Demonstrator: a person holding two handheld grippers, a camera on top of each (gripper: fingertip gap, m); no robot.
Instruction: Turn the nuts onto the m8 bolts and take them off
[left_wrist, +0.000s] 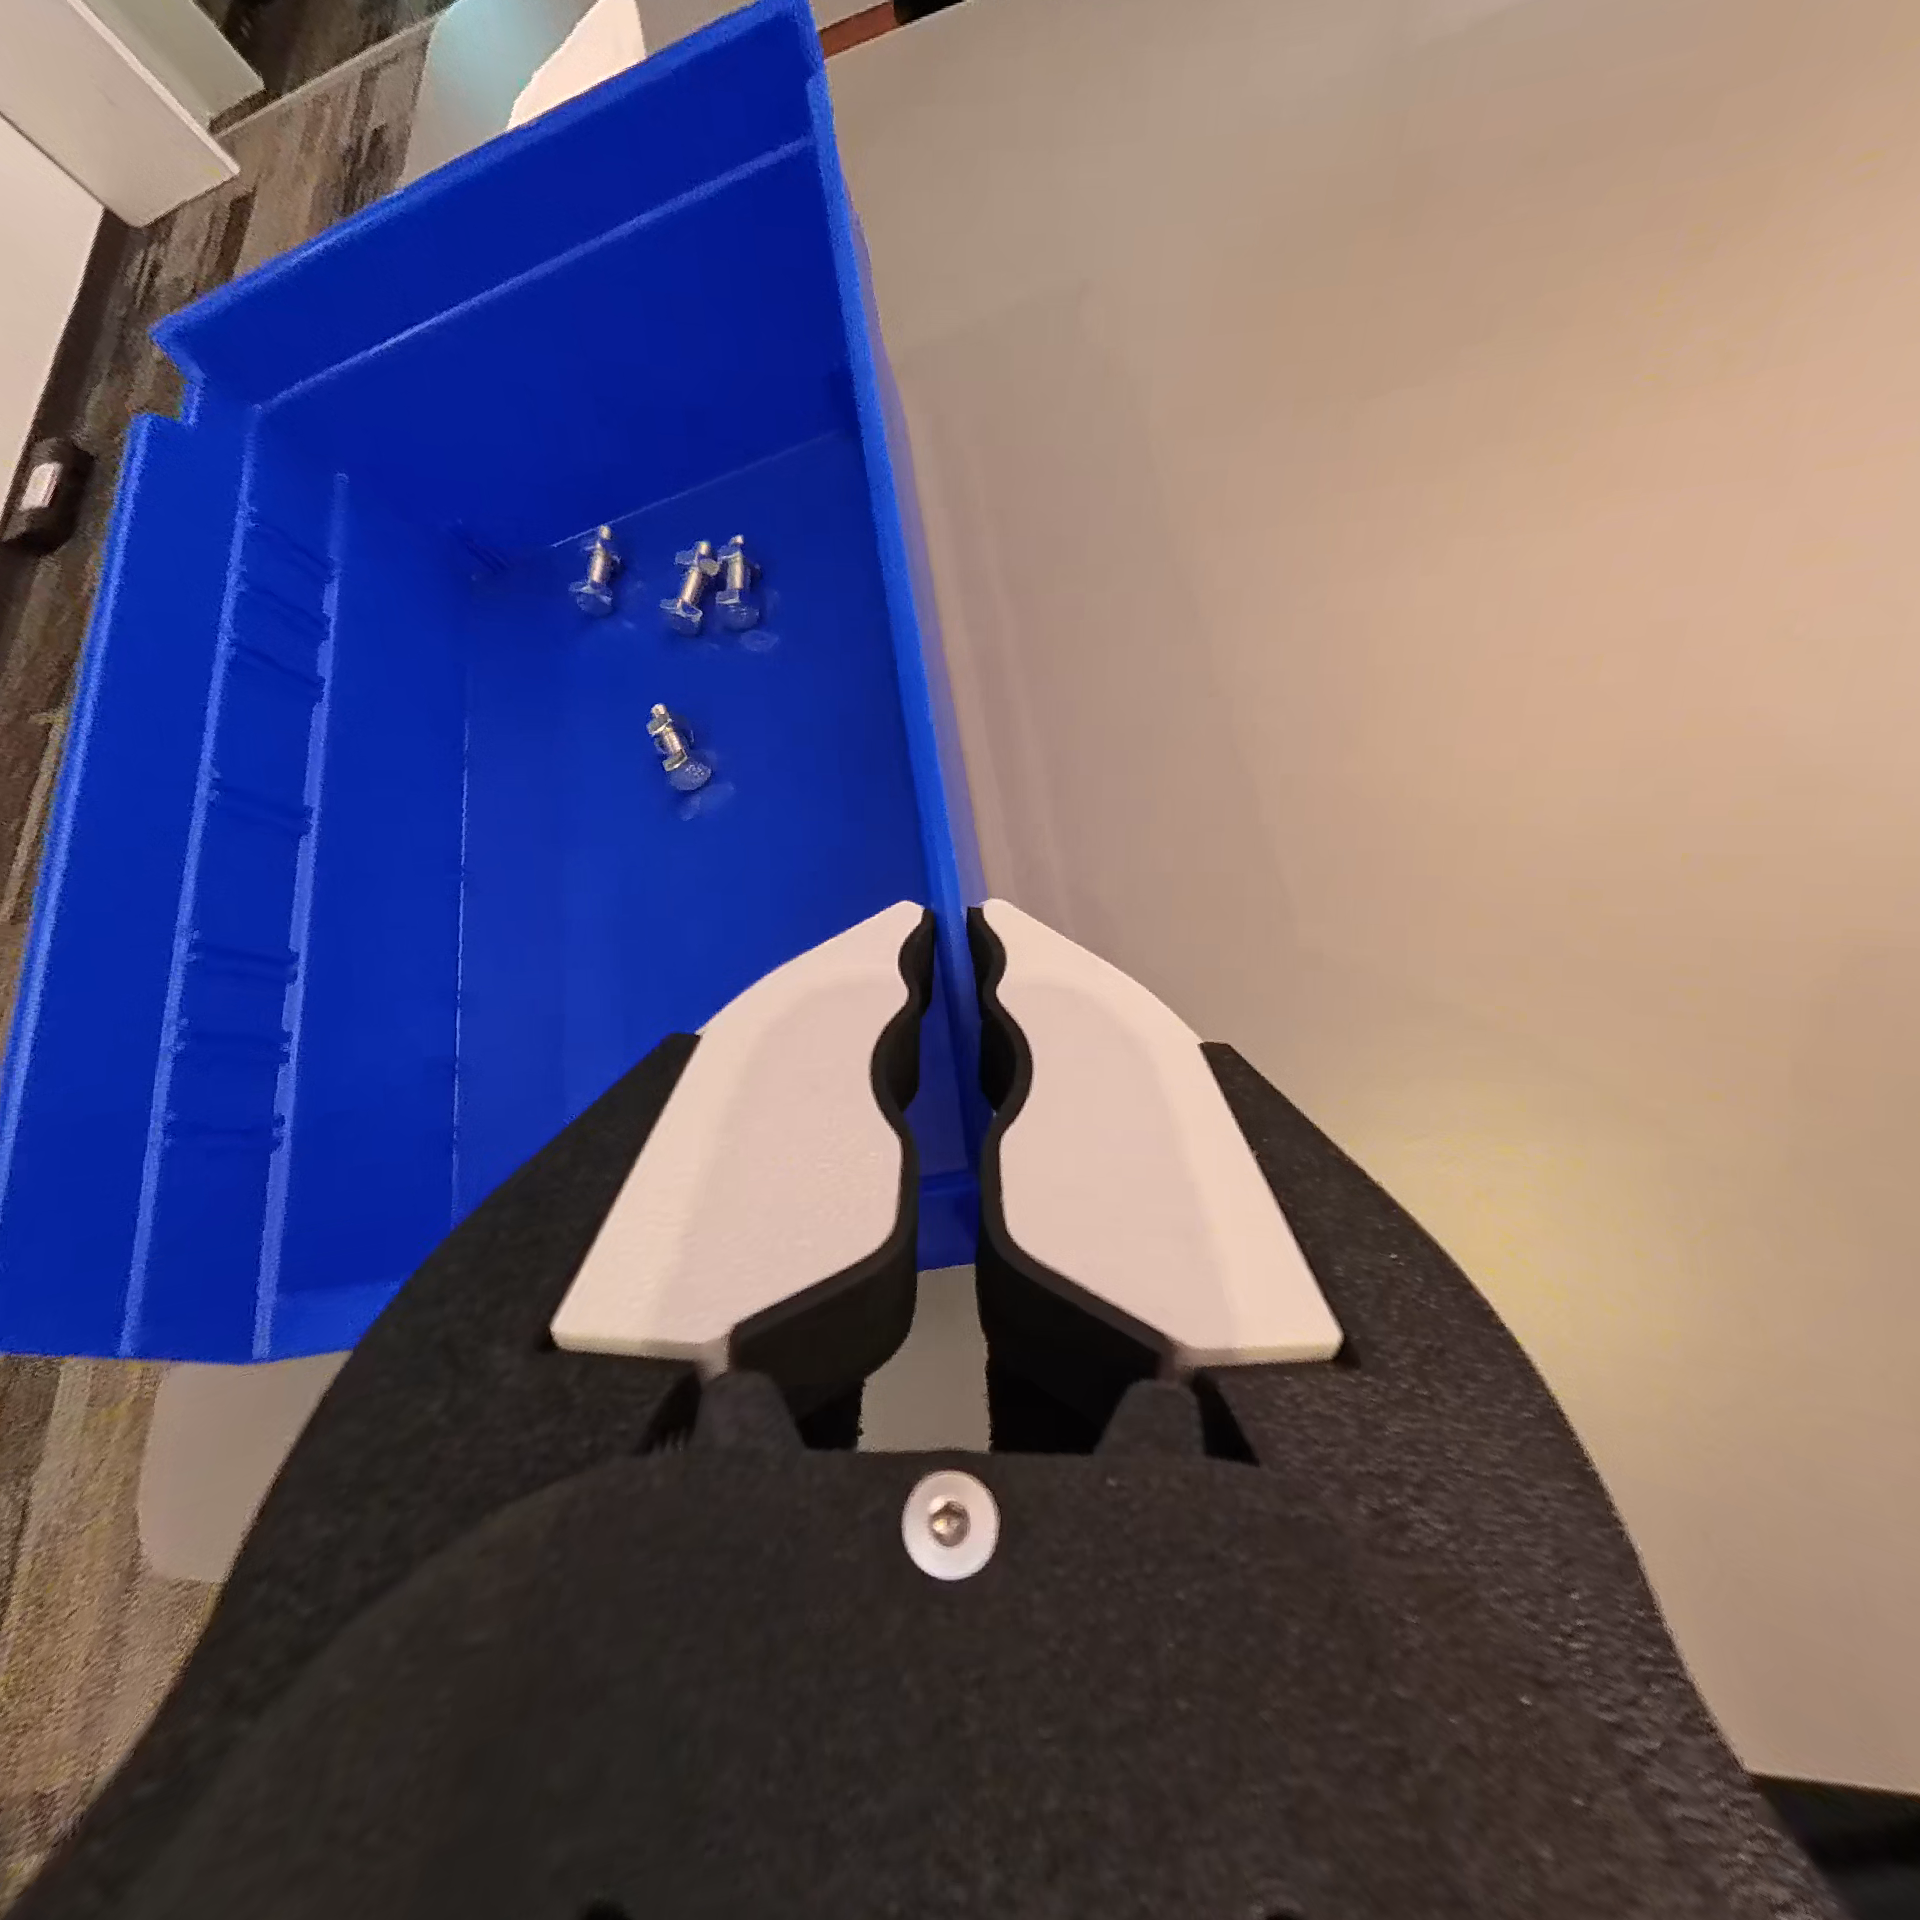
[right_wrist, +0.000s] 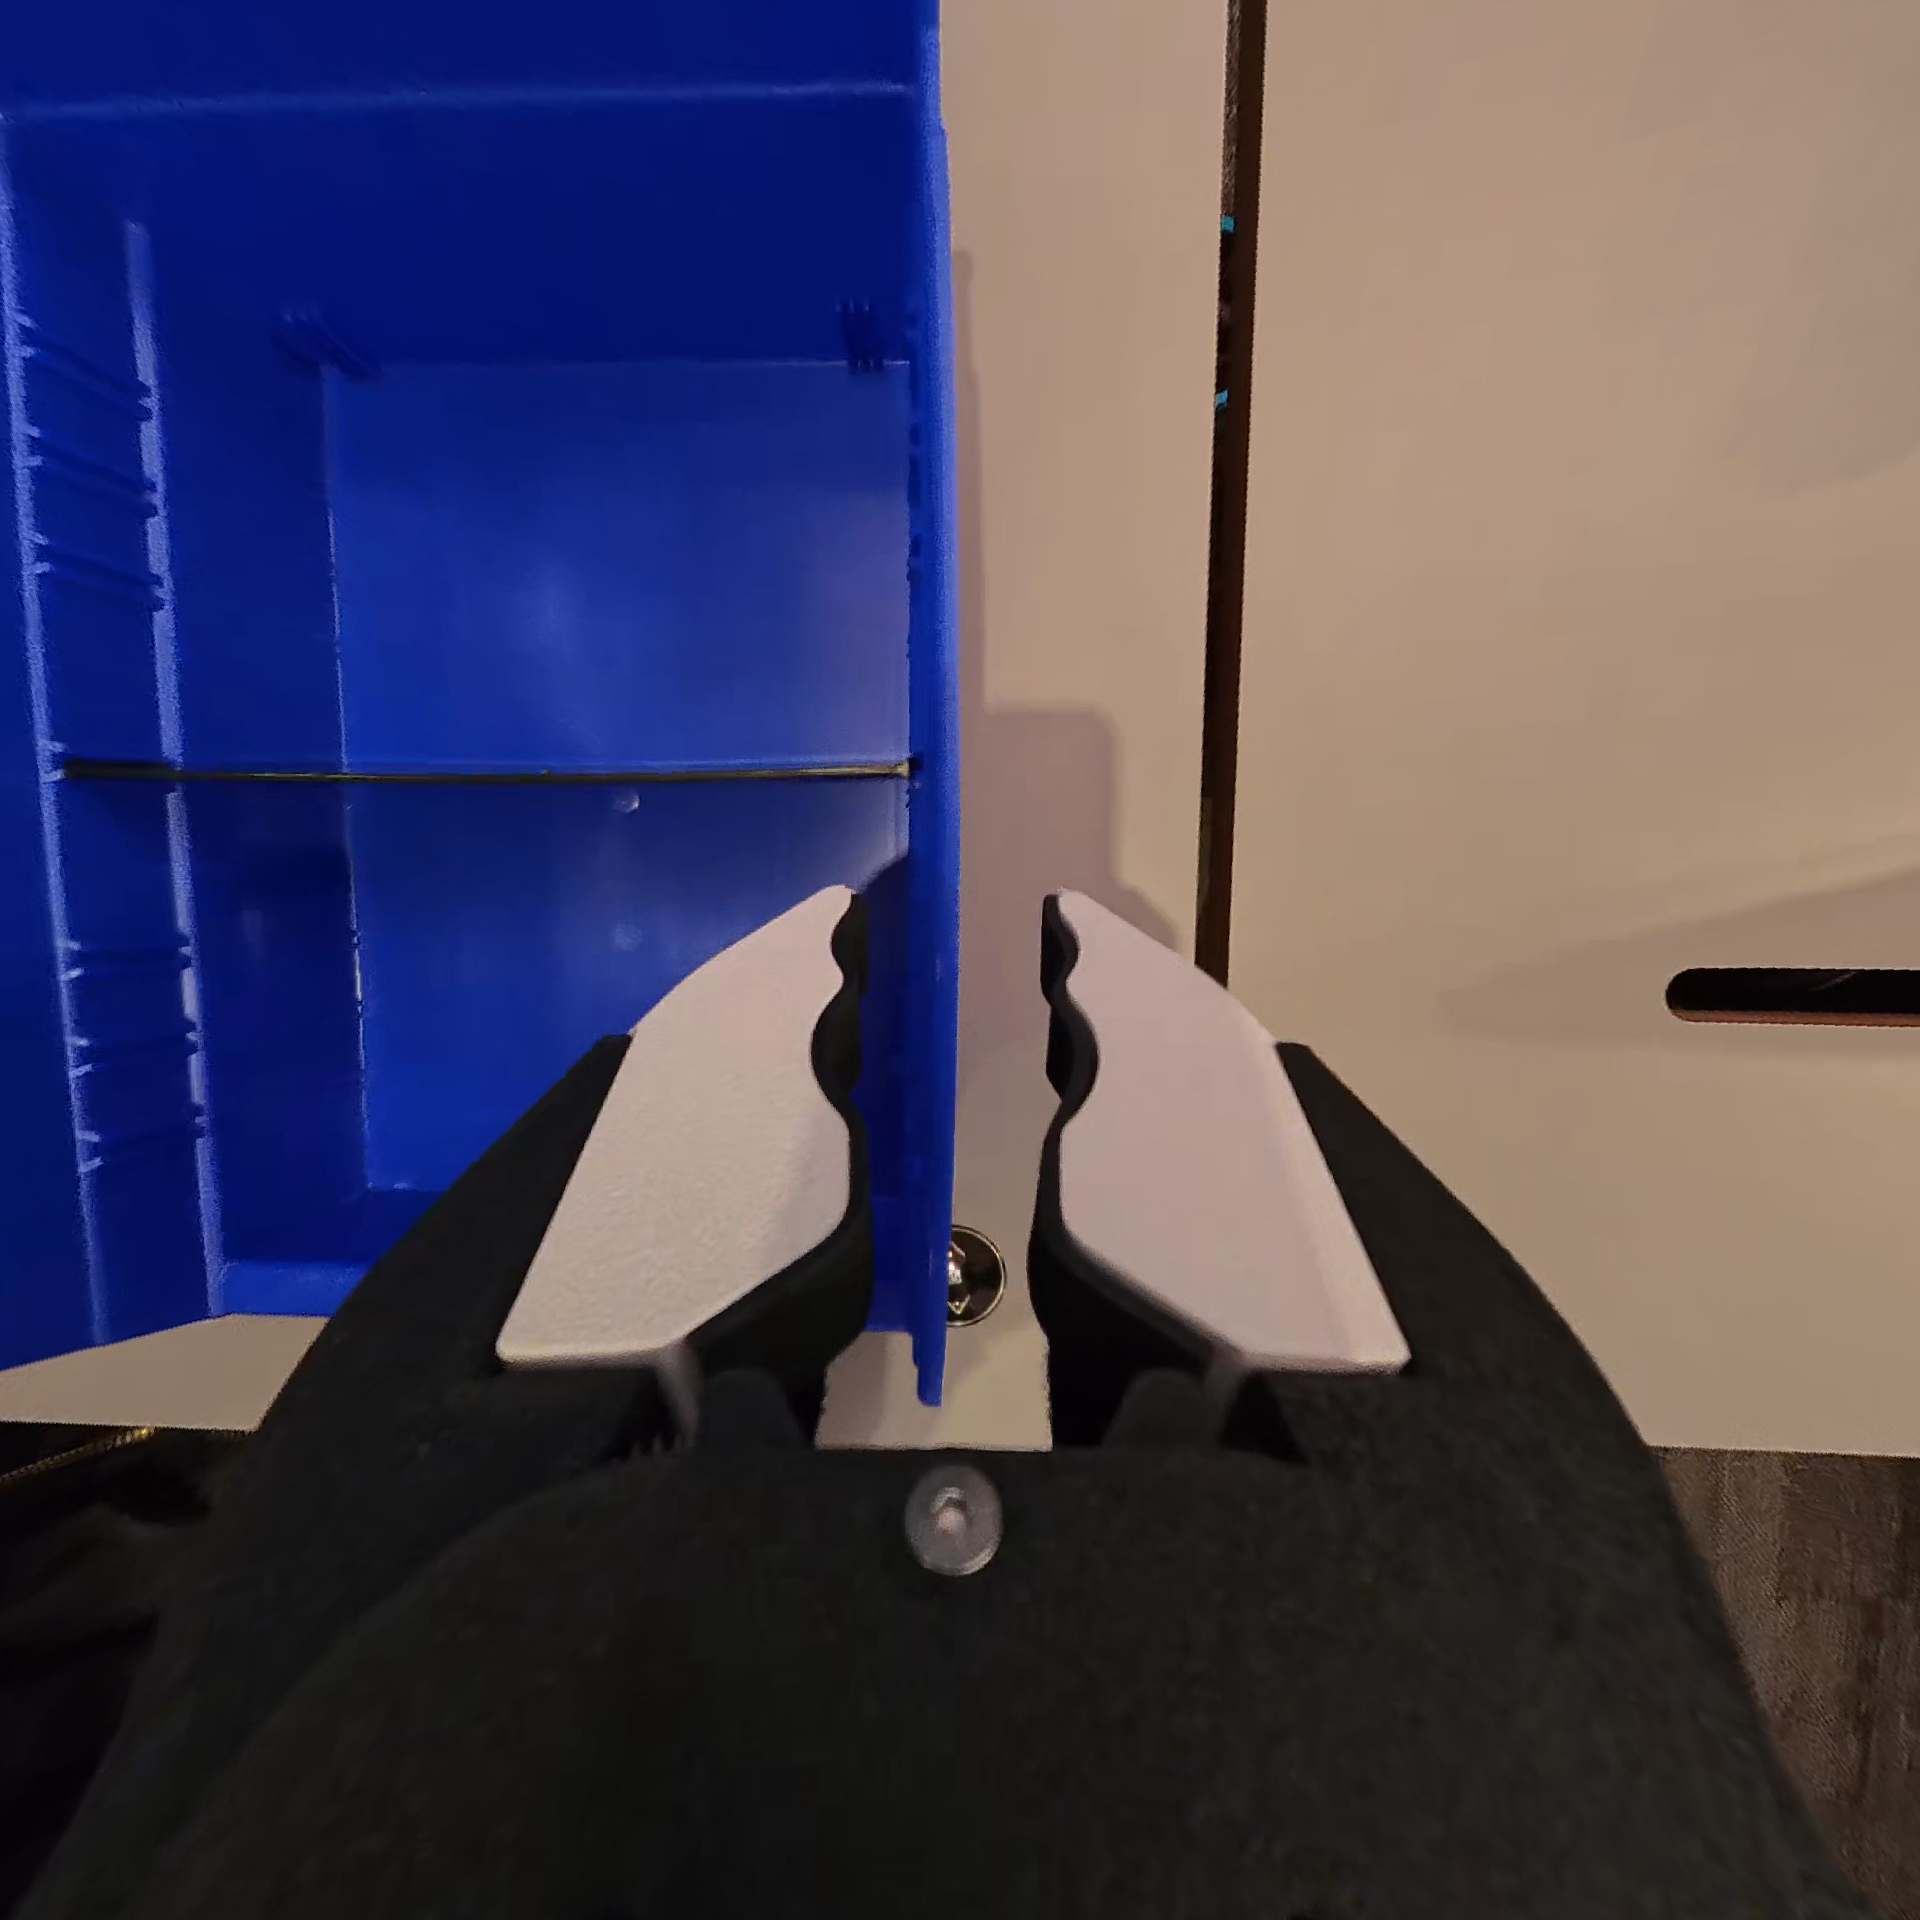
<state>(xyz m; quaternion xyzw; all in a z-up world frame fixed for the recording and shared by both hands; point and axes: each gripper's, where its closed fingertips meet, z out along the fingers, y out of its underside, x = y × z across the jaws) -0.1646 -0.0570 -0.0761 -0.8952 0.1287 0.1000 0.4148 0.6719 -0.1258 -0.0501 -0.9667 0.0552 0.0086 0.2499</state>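
Left tongs (left_wrist: 951, 914) pinch the side wall of the deep blue plastic bin (left_wrist: 623, 987); four small silvery steel bolts with nuts threaded on (left_wrist: 681, 665) lie on its floor. Right tongs (right_wrist: 948, 904) stand spread astride another wall on the white surface (right_wrist: 1455, 623).

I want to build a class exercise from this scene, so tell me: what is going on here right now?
A person works two handheld grippers at a blue plastic bin on a pale table. The left gripper is closed on the bin's side wall, pads pressed to both faces. The right gripper straddles a blue bin wall with its jaws open, the outer pad clear of it. Four small silver bolts with nuts on them lie loose on the bin floor, untouched. No bolt is in either grasp.
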